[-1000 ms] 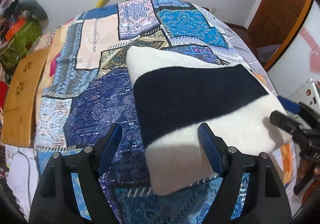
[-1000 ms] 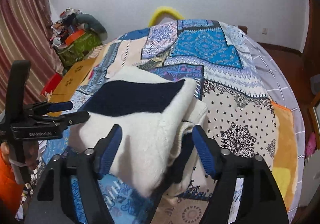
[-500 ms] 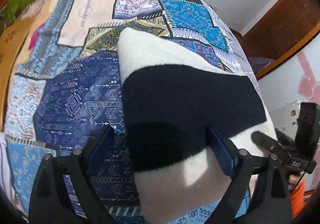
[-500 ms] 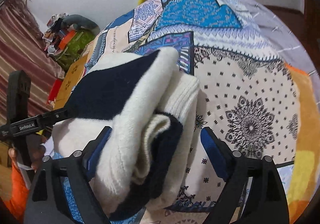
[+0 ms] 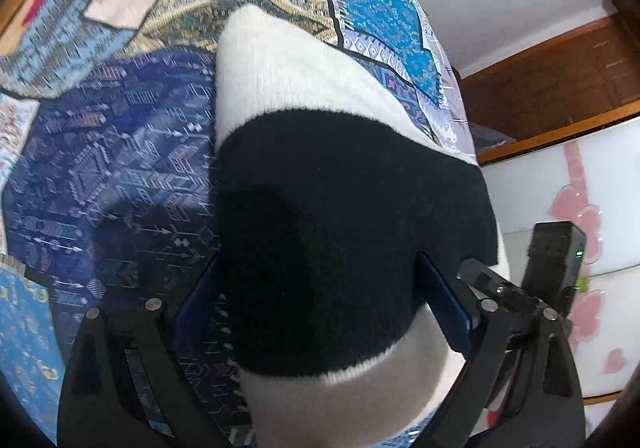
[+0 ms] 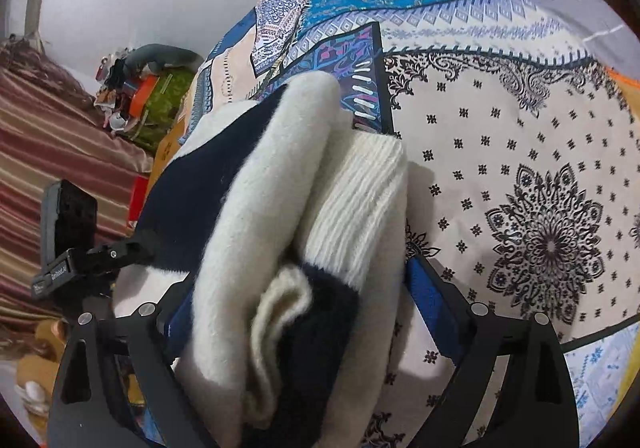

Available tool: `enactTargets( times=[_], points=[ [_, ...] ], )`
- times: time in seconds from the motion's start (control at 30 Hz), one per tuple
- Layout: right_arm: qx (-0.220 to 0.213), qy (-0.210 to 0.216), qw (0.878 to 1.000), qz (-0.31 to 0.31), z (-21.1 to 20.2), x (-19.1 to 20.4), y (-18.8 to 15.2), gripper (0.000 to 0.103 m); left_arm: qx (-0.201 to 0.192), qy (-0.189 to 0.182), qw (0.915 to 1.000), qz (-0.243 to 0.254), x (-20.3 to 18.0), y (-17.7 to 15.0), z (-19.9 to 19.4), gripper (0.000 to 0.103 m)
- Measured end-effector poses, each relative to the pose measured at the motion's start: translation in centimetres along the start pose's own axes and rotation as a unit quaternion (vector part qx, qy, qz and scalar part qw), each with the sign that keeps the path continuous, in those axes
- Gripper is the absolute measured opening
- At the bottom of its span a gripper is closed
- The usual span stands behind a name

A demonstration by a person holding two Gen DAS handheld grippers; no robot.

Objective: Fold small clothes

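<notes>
Since the earlier frames both grippers have been brought down closer to the folded sweater (image 5: pixel 340 216), which now fills far more of each wrist view, and the jaws of both have been spread wider. The sweater, cream with a broad navy band, lies folded into a thick bundle on the patchwork bedspread (image 5: pixel 112 176), its stacked layers and ribbed hem seen end-on in the right wrist view. The left gripper (image 5: pixel 320 296) is held over one side of the bundle with its jaws wide apart, the navy band lying between the blue pads, which do not appear to press on it. The right gripper (image 6: pixel 296 312) is set over the open end of the fold; its jaws are opening, with the layers between them and nothing pinched. The step in hand is judged to be a release or a re-grip of the bundle. It is best done by keeping both grippers level with each other, so that the stacked layers are not dragged out of line, and by taking all layers together if a new pinch is made. No container for folded clothes is seen; only a green basket (image 6: pixel 160 96) heaped with oddments is made out by the far wall.
</notes>
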State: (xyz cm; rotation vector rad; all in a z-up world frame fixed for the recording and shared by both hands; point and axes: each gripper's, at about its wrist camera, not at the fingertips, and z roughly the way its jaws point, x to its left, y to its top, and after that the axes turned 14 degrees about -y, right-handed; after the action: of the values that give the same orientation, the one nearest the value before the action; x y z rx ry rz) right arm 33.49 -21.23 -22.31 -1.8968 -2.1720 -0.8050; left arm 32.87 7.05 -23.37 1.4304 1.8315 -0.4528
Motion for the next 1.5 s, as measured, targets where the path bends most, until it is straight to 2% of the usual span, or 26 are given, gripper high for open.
enactTargets(
  times=[0.07,0.23,0.33,0.43,0.6,0.93,1.13,1.3,1.4,1.5],
  points=[
    [0.004,0.009,1.0,0.005,0.0,0.0,-0.1,0.09,0.008,-0.02,0.9997,-0.014,0.4,0.2,0.3,0.094],
    [0.004,0.024,1.0,0.001,-0.7,0.3,-0.4,0.066,0.008,-0.04,0.9989,-0.022,0.6,0.1,0.1,0.086],
    [0.002,0.029,1.0,-0.003,-1.0,0.5,-0.3,0.053,0.004,-0.044,0.9989,-0.013,0.1,0.1,-0.5,0.077],
    [-0.003,0.027,1.0,-0.008,-1.5,0.8,-0.2,0.046,-0.002,-0.049,0.9988,-0.001,-0.4,-0.1,-1.2,0.067],
    [-0.017,0.025,0.999,-0.024,-2.6,2.2,0.0,0.043,-0.02,-0.05,0.9982,0.026,-1.9,-0.4,-2.9,0.06],
    [-0.05,0.051,0.996,-0.057,-4.6,8.2,1.5,0.042,-0.073,-0.051,0.9948,0.049,-2.7,-0.8,-9.6,0.059],
    [-0.03,0.054,0.996,-0.062,-2.1,10.3,0.9,0.042,-0.074,-0.041,0.9961,0.023,0.6,-1.7,-11.4,0.059],
    [0.006,0.053,0.997,-0.047,1.0,10.3,-0.3,0.043,-0.059,-0.039,0.9973,-0.02,4.5,-2.9,-10.4,0.059],
    [0.007,0.037,0.998,-0.047,1.6,10.3,-0.9,0.044,-0.054,-0.044,0.9969,-0.036,6.5,-4.1,-10.1,0.06],
    [0.003,0.025,0.998,-0.06,1.3,10.4,-1.1,0.047,-0.061,-0.046,0.9966,-0.031,6.5,-4.9,-10.4,0.062]
  ],
)
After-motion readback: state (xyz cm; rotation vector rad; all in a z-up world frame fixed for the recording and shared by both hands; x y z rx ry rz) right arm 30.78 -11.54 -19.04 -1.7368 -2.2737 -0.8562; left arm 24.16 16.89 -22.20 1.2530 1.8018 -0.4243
